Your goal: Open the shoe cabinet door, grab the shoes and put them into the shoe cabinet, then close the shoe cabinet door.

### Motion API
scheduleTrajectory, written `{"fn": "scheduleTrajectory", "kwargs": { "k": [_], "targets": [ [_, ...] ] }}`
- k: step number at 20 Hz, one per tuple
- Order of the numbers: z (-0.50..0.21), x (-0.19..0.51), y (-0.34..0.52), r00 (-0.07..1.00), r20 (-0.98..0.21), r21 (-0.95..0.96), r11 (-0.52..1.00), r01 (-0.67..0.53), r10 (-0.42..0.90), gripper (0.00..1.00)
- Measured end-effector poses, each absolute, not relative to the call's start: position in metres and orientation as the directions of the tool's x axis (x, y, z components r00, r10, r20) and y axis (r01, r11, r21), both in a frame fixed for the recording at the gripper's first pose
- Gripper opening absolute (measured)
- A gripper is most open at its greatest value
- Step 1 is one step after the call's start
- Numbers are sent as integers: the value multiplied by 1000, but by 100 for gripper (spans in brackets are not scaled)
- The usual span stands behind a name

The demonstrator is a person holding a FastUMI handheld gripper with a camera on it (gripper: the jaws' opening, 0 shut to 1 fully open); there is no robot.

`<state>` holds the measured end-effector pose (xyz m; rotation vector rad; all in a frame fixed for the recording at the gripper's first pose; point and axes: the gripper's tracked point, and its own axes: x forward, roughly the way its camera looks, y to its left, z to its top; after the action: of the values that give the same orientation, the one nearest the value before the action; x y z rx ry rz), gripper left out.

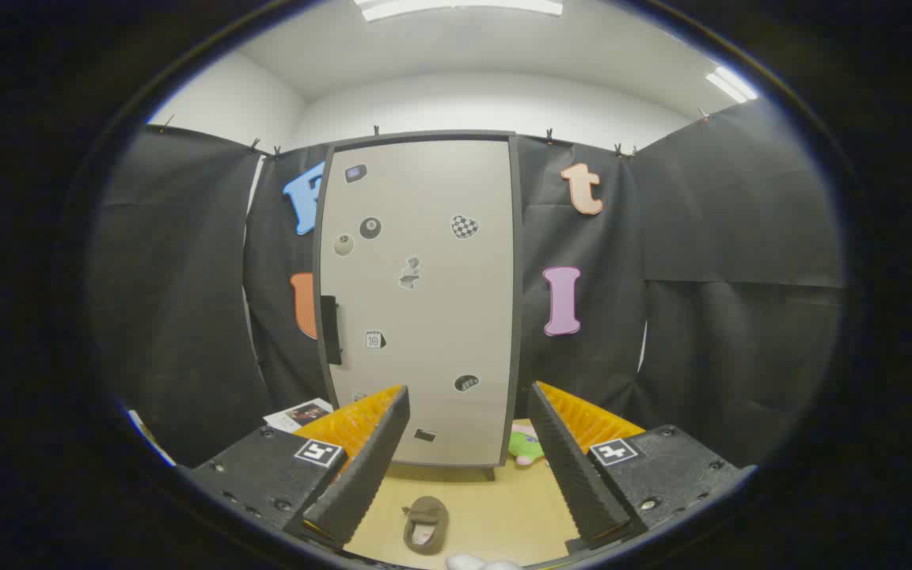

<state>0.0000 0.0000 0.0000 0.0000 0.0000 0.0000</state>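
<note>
The shoe cabinet (423, 301), door closed, stands on a light wooden floor (503, 507) against black cloth walls under white ceiling lights. A brown slipper (426, 524) lies between the gripper's (468, 412) spread, empty fingers.

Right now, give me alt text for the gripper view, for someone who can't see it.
A tall shoe cabinet stands ahead with its door shut, a dark handle on its left edge. The open tool holds nothing; a shoe lies on the floor between its fingers.
</note>
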Motion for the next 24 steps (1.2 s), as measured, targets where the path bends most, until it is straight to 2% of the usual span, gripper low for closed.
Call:
{"fn": "scheduleTrajectory", "kwargs": {
  "k": [15, 24],
  "targets": [
    [6, -7, 17, 1000, 14, -8, 1000, 4, -3, 99],
    [4, 49, 82, 1000, 3, 18, 1000, -25, 25, 99]
  ]
}}
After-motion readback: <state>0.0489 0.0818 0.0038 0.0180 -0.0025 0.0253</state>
